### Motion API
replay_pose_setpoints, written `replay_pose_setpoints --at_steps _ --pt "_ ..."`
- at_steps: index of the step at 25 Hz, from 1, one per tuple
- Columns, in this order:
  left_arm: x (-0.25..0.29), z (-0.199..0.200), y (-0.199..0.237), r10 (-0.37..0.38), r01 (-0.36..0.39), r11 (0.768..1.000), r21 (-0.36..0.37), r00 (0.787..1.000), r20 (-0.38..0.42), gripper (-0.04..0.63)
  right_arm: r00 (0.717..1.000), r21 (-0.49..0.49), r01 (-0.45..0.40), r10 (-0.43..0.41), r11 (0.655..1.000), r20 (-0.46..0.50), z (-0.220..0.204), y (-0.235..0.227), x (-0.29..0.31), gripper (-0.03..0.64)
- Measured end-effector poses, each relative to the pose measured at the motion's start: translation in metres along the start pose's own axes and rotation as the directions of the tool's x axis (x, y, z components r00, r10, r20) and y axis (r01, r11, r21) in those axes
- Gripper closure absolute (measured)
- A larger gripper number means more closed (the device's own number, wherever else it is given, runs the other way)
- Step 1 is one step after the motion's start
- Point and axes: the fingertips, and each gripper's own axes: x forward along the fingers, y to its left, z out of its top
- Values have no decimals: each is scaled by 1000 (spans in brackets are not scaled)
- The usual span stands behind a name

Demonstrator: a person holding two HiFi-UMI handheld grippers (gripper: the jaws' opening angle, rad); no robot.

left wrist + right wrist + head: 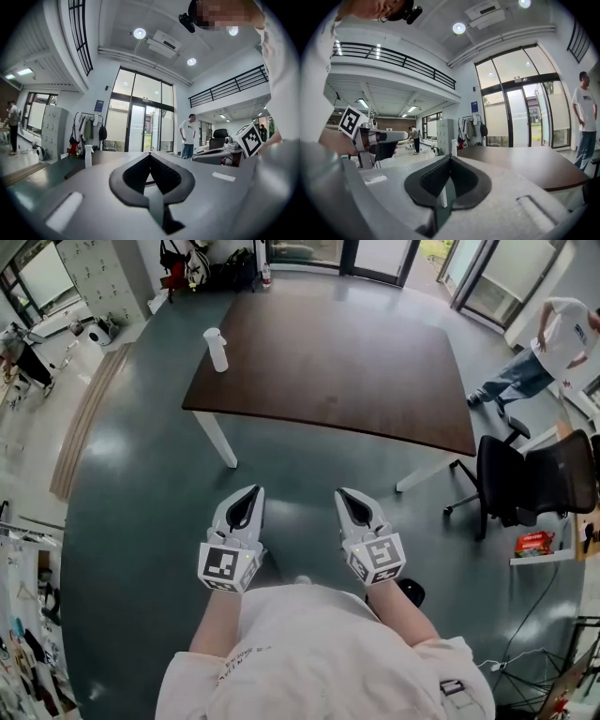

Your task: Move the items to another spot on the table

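One dark brown rectangular table [356,362]; one white upright bottle [216,349], possibly a sprayer, near its left corner. Grey left gripper [251,493] and right gripper [345,495] hover well short, jaws closed together, empty

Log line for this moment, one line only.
phase: short of table | left gripper: shut, empty | right gripper: shut, empty | white bottle: upright at table corner, untouched

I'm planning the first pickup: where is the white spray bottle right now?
In the head view, the white spray bottle stands upright at the left edge of the dark table, about midway along that edge.
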Motion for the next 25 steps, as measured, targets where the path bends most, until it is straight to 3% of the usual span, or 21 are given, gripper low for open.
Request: replay_pose_setpoints --at_steps 8,19,25 --pt "21 0 101 24 -24 999 -34 1000 -6 577 1000 -23 2 -2 1000 7 16 17 99 626" --pt "62 38 289 64 -64 998 -24 998 8 578 1000 -14 -19 19 1000 10 57 51 285 626" --pt "68 37 355 86 -85 995 -48 996 2 578 1000 -20 -25 25 999 -9 66 69 352 626"
